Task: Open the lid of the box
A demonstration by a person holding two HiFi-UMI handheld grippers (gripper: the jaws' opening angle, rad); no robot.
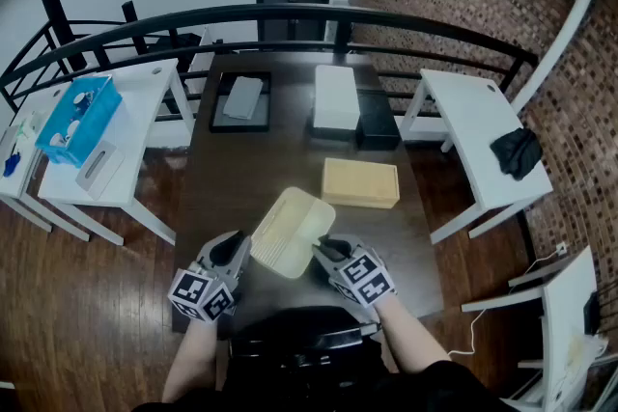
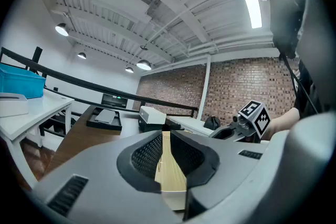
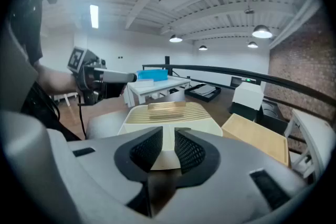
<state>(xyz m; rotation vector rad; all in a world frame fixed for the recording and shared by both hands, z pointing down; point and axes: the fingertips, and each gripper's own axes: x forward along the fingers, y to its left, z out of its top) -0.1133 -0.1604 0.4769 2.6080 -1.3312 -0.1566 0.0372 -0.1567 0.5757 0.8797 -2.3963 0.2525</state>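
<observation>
A cream box [image 1: 293, 230] with a ribbed top hangs tilted over the near part of the dark table [image 1: 241, 178], held between both grippers. My left gripper [image 1: 241, 246] grips its left edge; in the left gripper view the pads [image 2: 147, 157] press on a thin pale panel [image 2: 170, 176] seen edge-on. My right gripper [image 1: 323, 251] is shut on the box's right rim. In the right gripper view the ribbed cream top [image 3: 168, 113], with a wooden strip on it, stretches away from the jaws. My left gripper [image 3: 100, 78] also shows there, beyond the box.
A flat tan wooden box [image 1: 360, 181] lies just beyond the cream box. Farther back stand a white box [image 1: 336, 97], a black box [image 1: 377, 119] and a black tray [image 1: 241, 100]. White side tables [image 1: 478, 135] flank the table; a blue bin [image 1: 79, 119] sits at left.
</observation>
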